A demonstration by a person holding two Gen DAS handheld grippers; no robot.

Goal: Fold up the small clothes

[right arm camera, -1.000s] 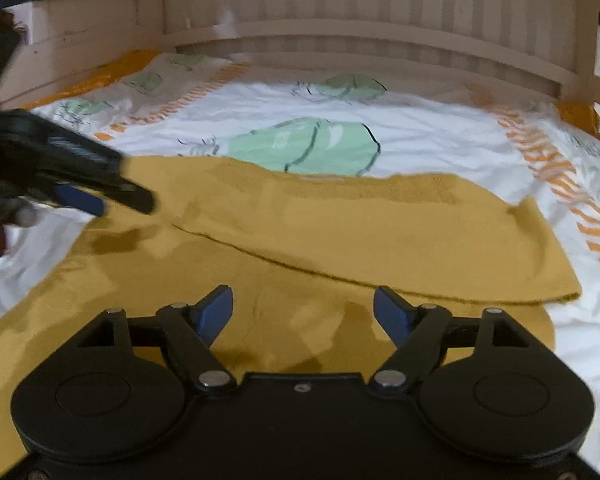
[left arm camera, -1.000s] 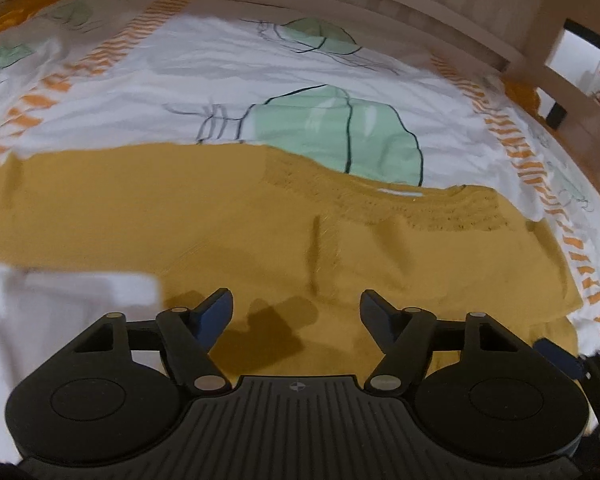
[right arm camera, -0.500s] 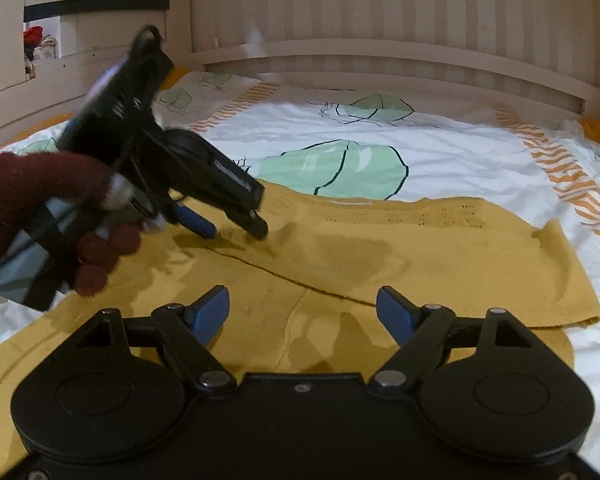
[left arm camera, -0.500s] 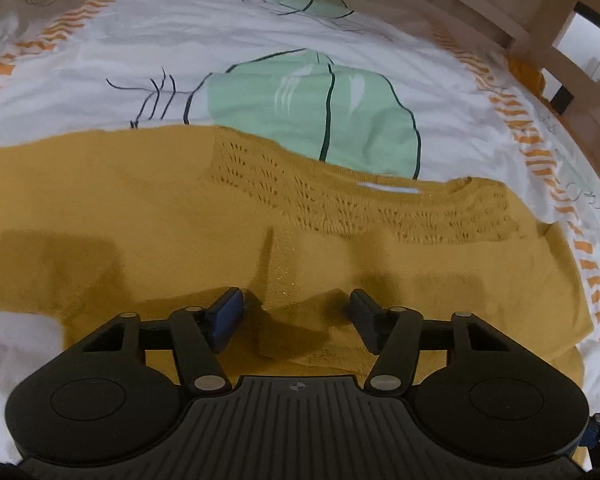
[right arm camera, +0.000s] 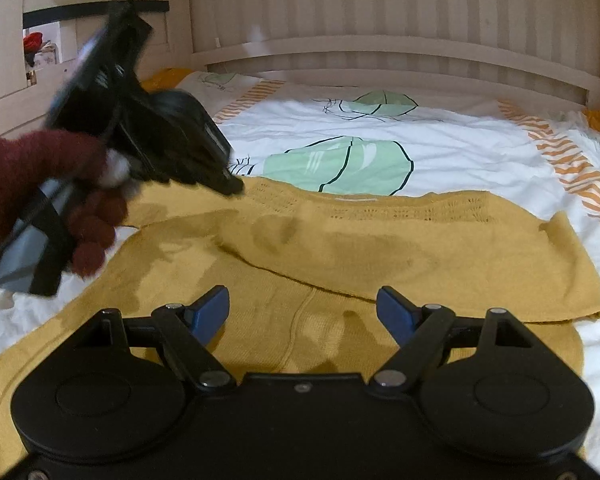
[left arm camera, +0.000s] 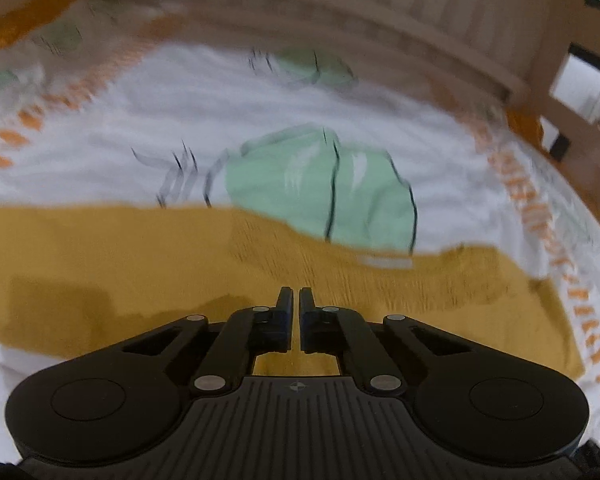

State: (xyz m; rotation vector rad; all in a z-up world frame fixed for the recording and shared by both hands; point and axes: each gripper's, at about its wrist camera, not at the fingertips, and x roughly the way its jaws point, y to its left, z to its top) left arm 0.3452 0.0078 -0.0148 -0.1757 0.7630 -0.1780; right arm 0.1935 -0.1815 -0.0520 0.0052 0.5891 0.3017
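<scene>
Knitwear in mustard yellow, the sweater (right arm camera: 340, 248), is spread flat on the bed's printed sheet (right arm camera: 440, 140) so that its panels can be turned over one another. In the right wrist view it fills the middle and lower frame, its long axis running from lower left to right. The openwork neck band lies along the far edge, toward the headboard (right arm camera: 380, 52). One fold is already laid, its edge crossing diagonally at centre. The left claw (left arm camera: 295, 300) is seen pressed together with no cloth visible between the pads, above the sweater's near half; in the right wrist view it is held at upper left by a hand (right arm camera: 60, 200) in a dark red knitted glove. The right claw (right arm camera: 302, 312) is held wide apart and empty over the lower hem, judged ready for the next pinch.
</scene>
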